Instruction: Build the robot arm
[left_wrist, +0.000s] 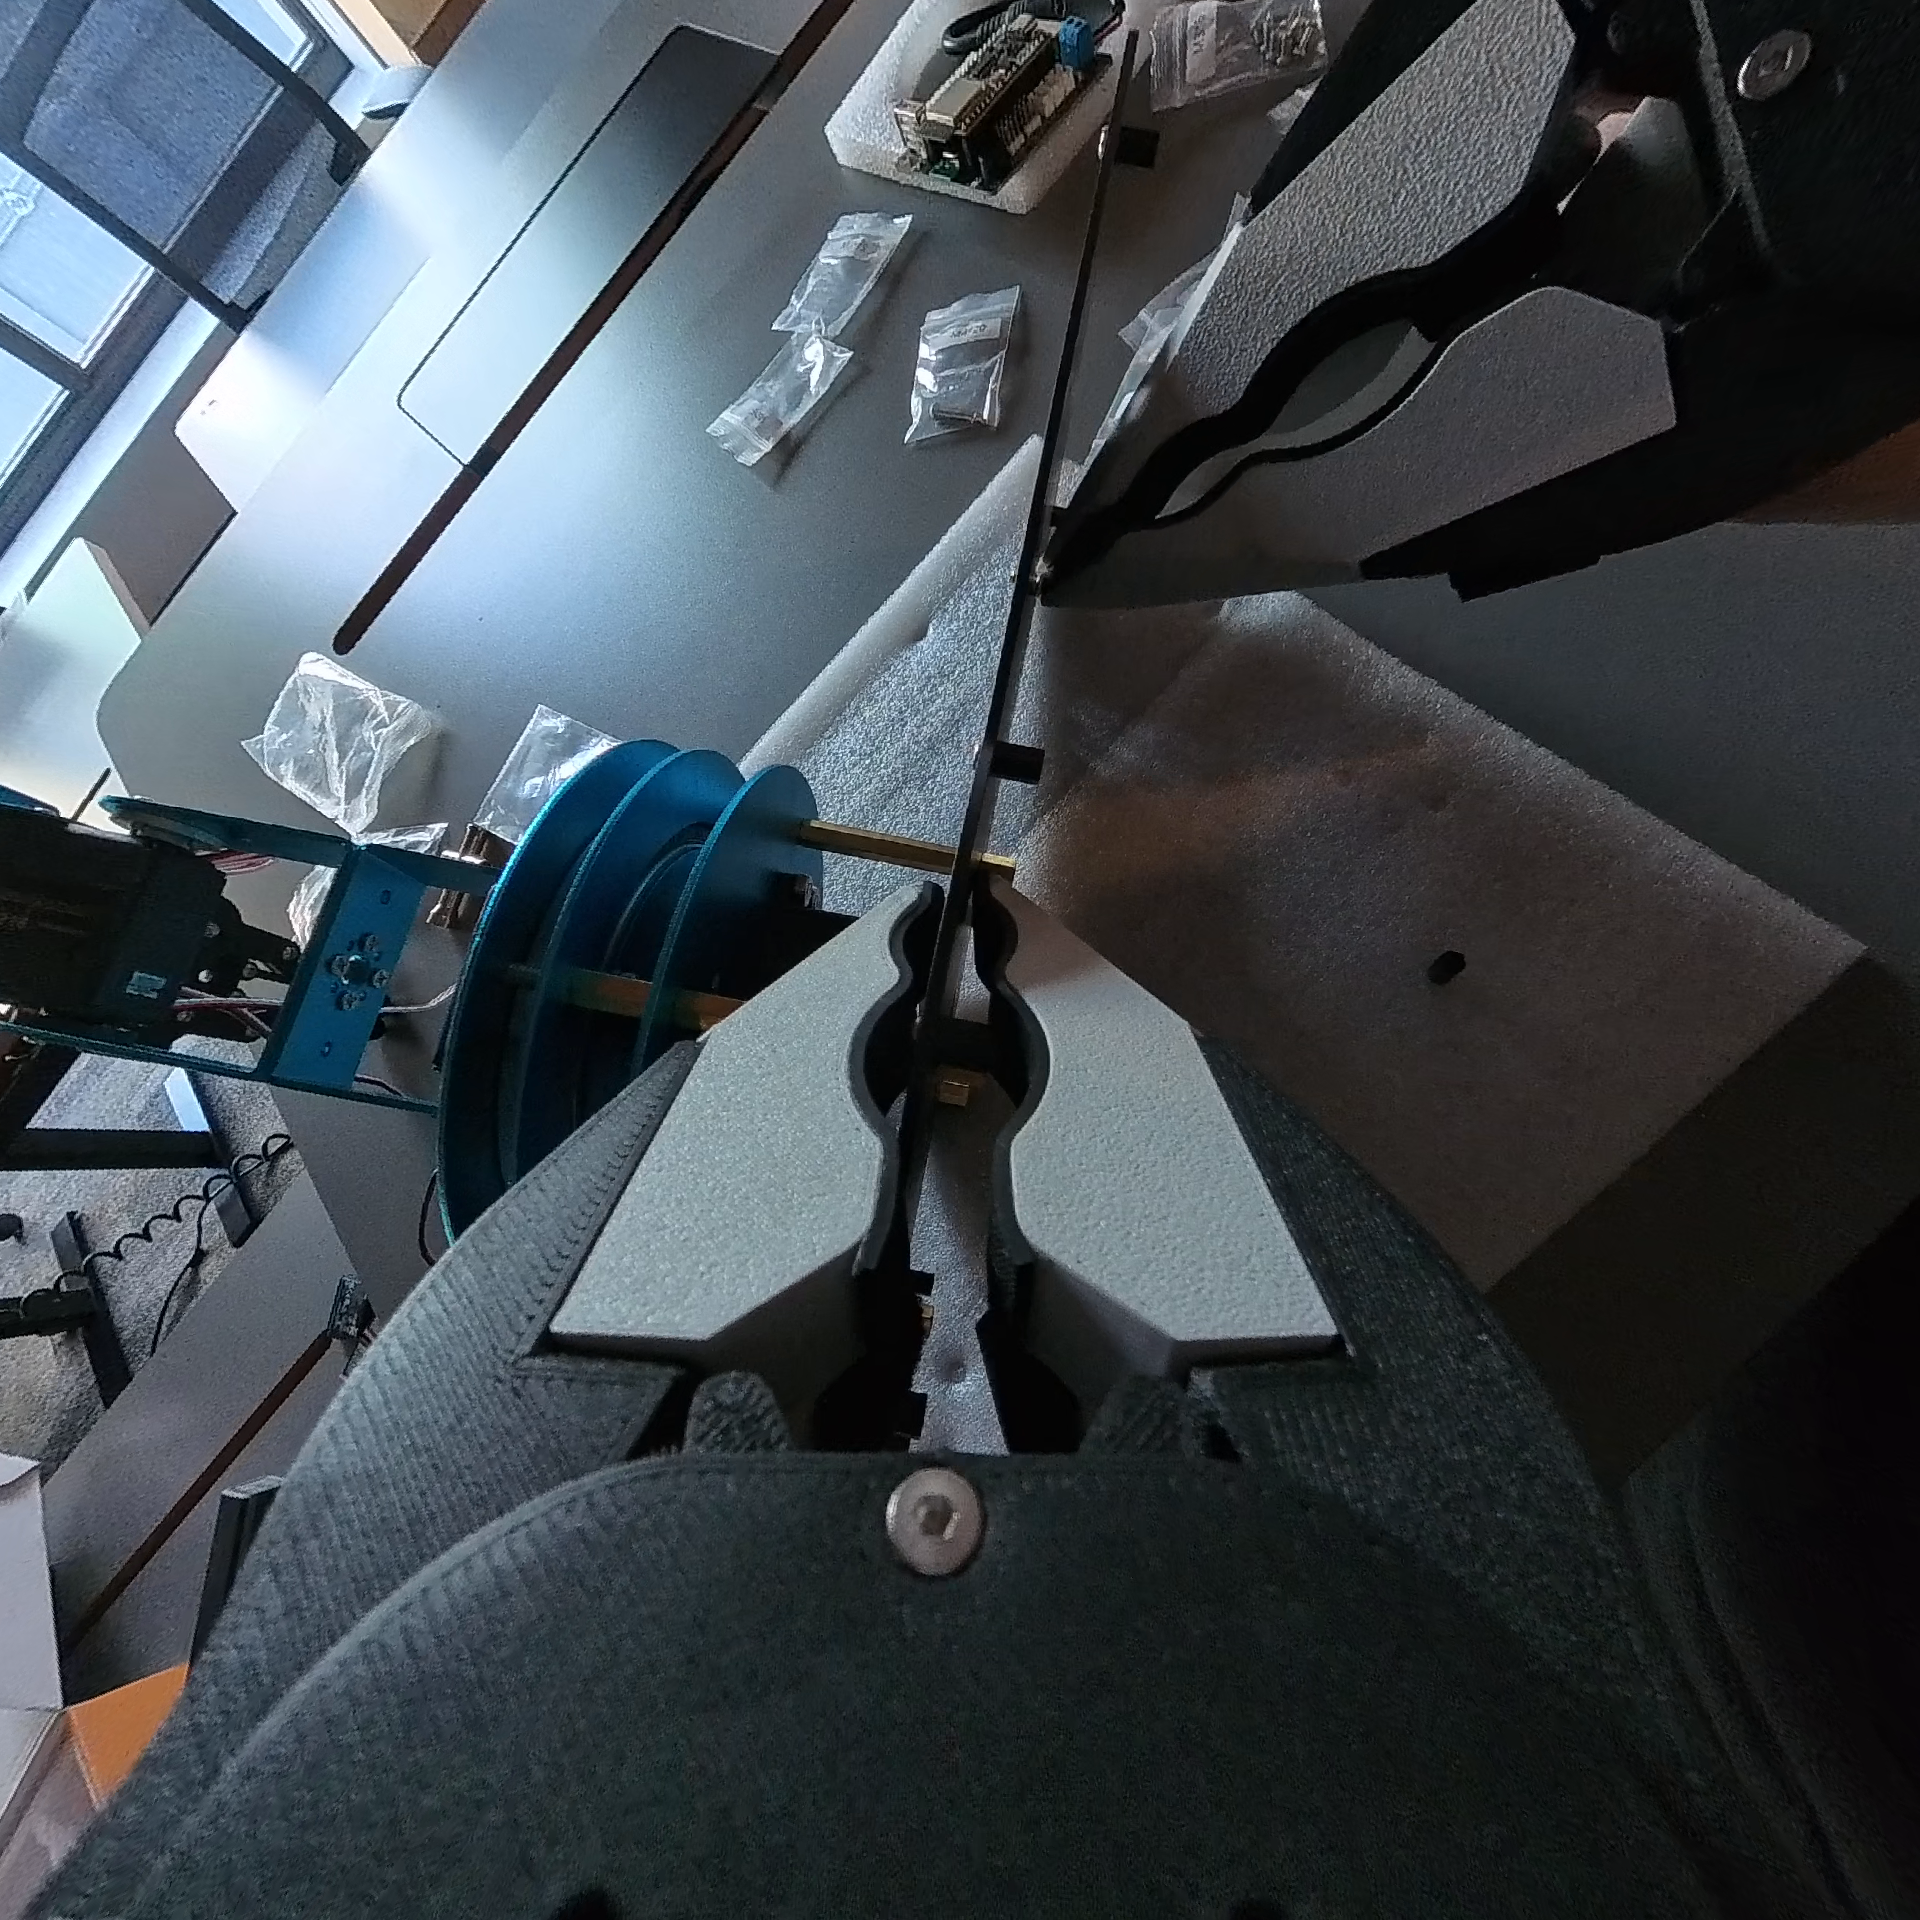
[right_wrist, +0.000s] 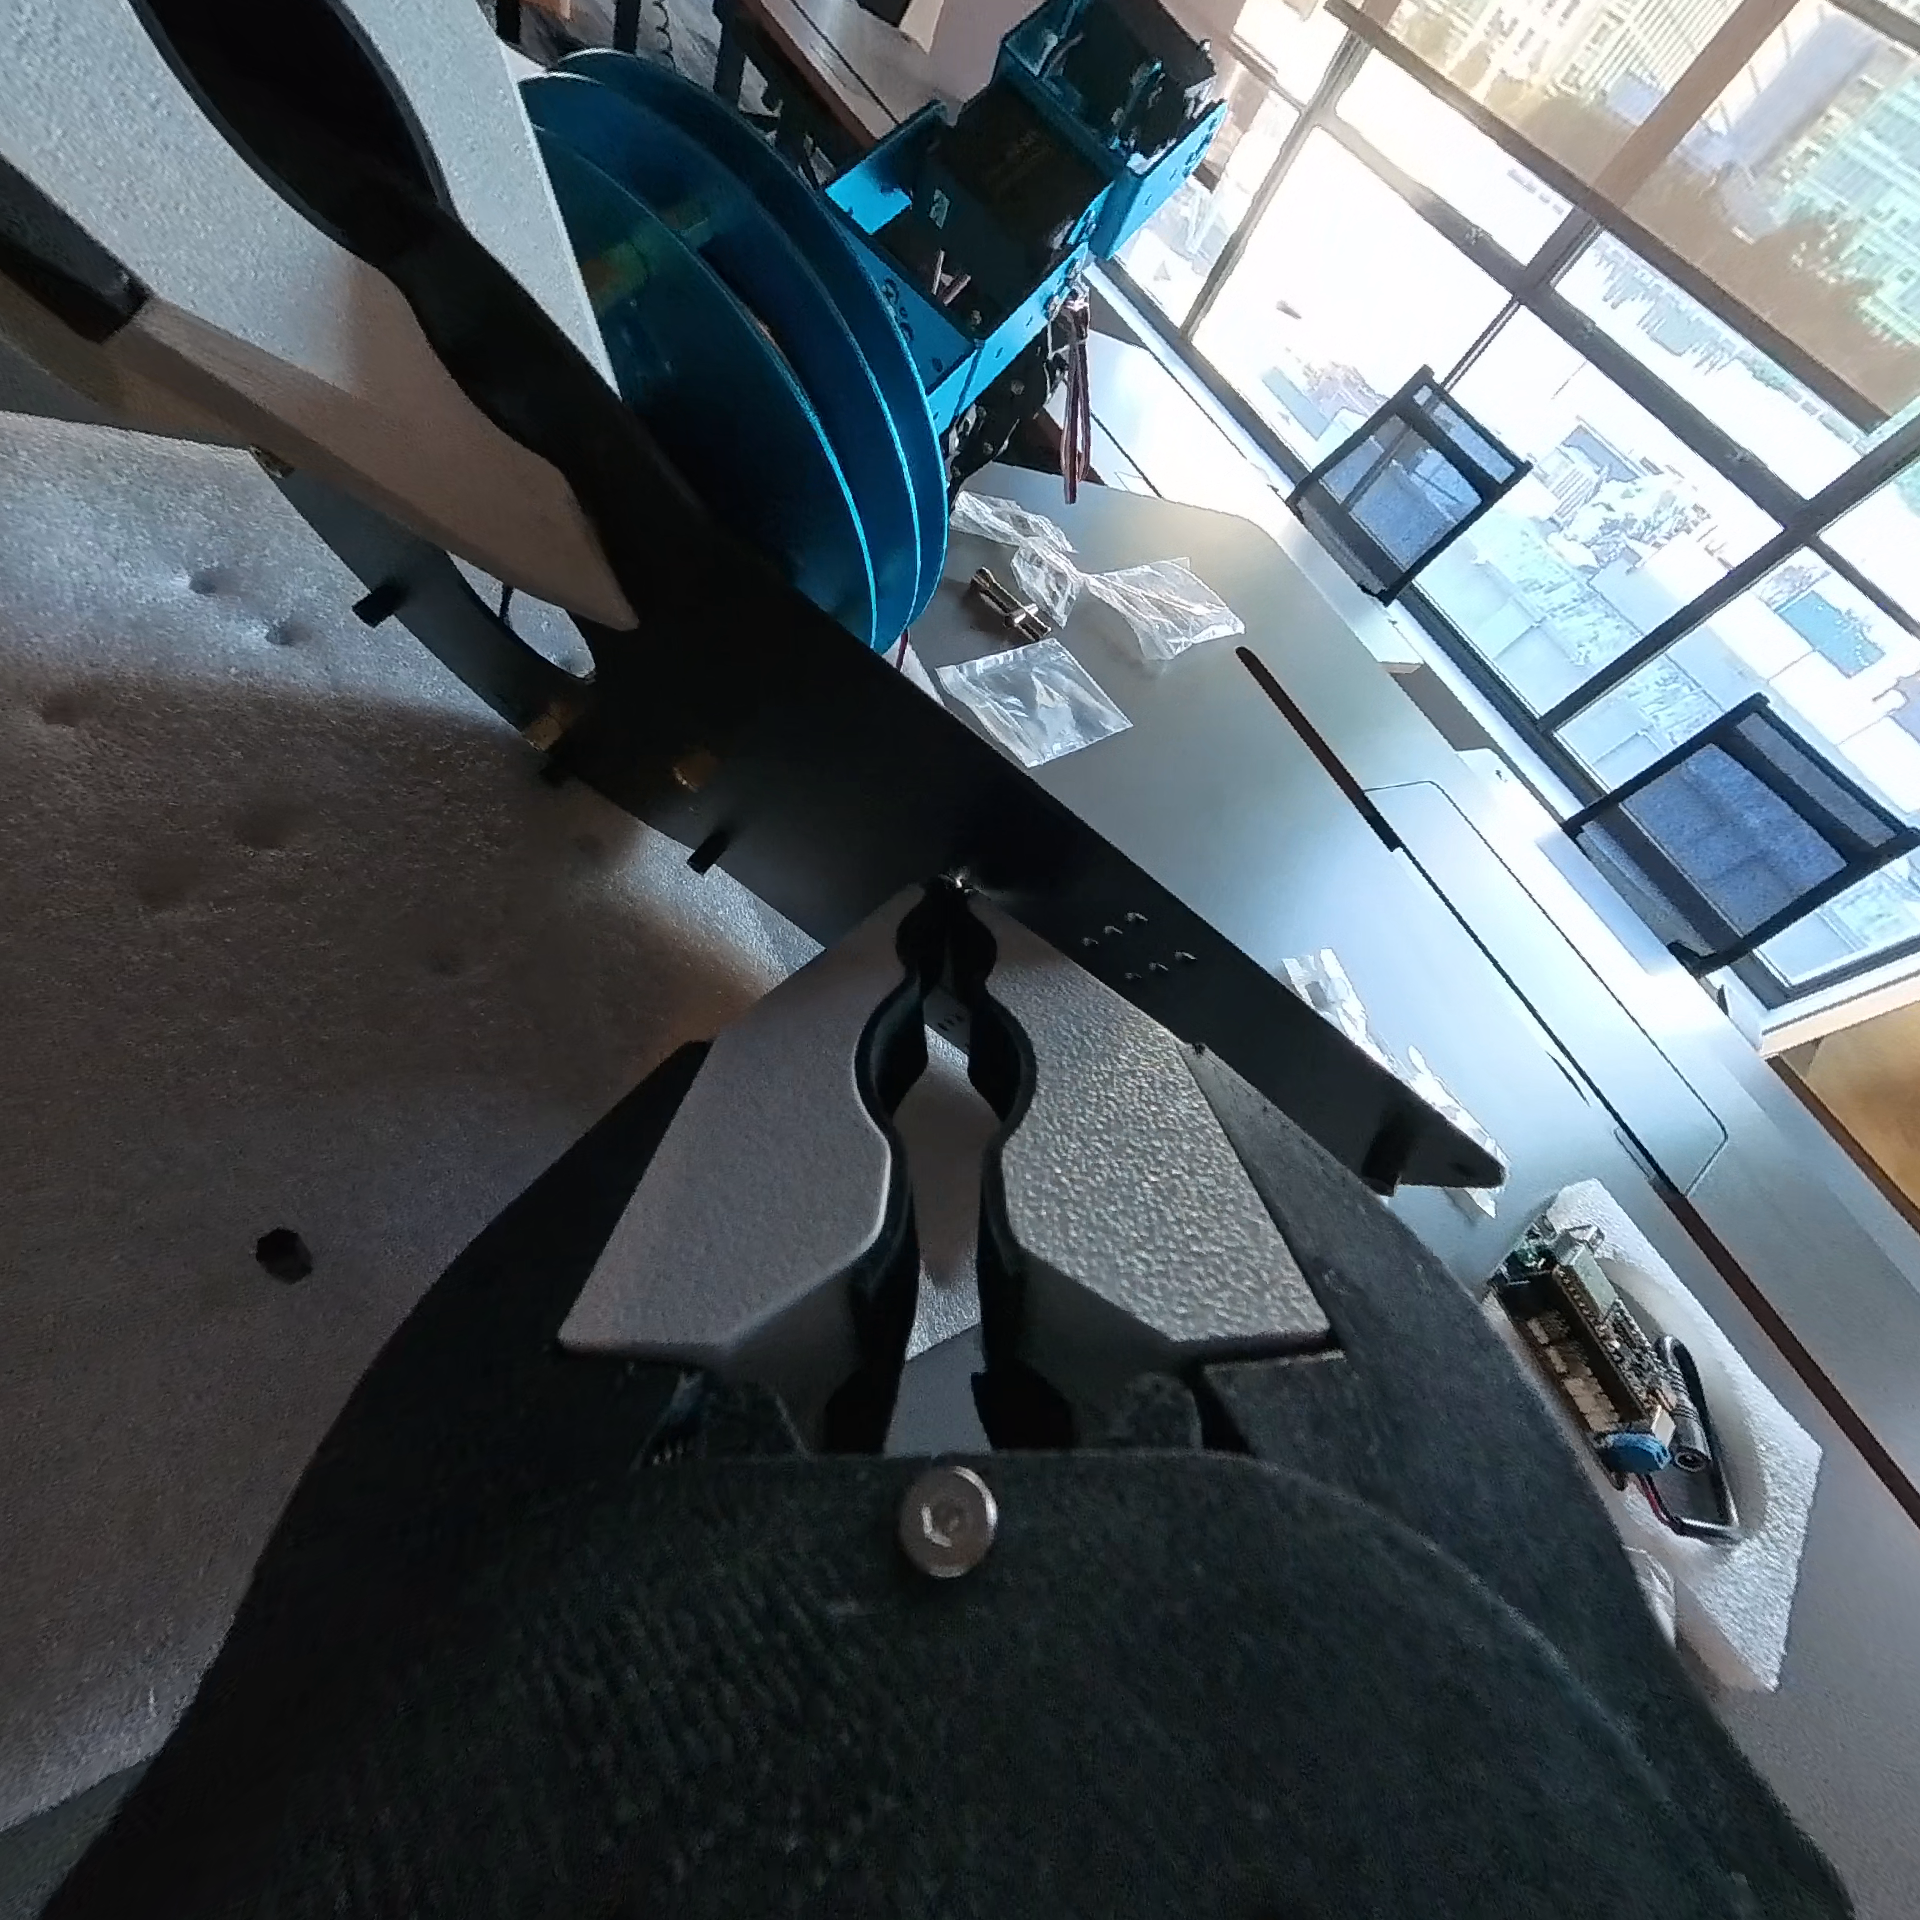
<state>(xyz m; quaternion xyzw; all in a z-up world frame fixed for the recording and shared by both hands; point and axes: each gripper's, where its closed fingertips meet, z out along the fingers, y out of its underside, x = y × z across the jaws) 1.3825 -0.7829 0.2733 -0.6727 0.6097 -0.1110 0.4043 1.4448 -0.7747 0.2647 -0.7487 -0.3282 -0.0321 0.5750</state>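
My left gripper (left_wrist: 951, 904) is shut on a thin black plate (right_wrist: 831, 748) and holds it on edge above a white foam sheet (left_wrist: 1351, 883). Brass standoffs (left_wrist: 883, 844) join the plate to a stack of blue discs (left_wrist: 582, 935) and a blue bracket assembly (right_wrist: 1039, 187). My right gripper (right_wrist: 951, 899) is shut on a small silver screw (right_wrist: 954, 883) and presses it against the plate's face. It also shows in the left wrist view (left_wrist: 1049, 577), tips on the plate. The left gripper (right_wrist: 623, 592) shows at upper left in the right wrist view.
A grey table (left_wrist: 623, 468) carries several small plastic bags of parts (left_wrist: 961, 364) and a circuit board on a white foam block (left_wrist: 977, 114), which also shows in the right wrist view (right_wrist: 1590, 1340). Black chairs (right_wrist: 1413, 468) stand by the windows. About 7 centimeters separates my left fingertips from my right. From either gripper's tips it is about 20 centimeters to the blue bracket assembly (right_wrist: 1039, 187).
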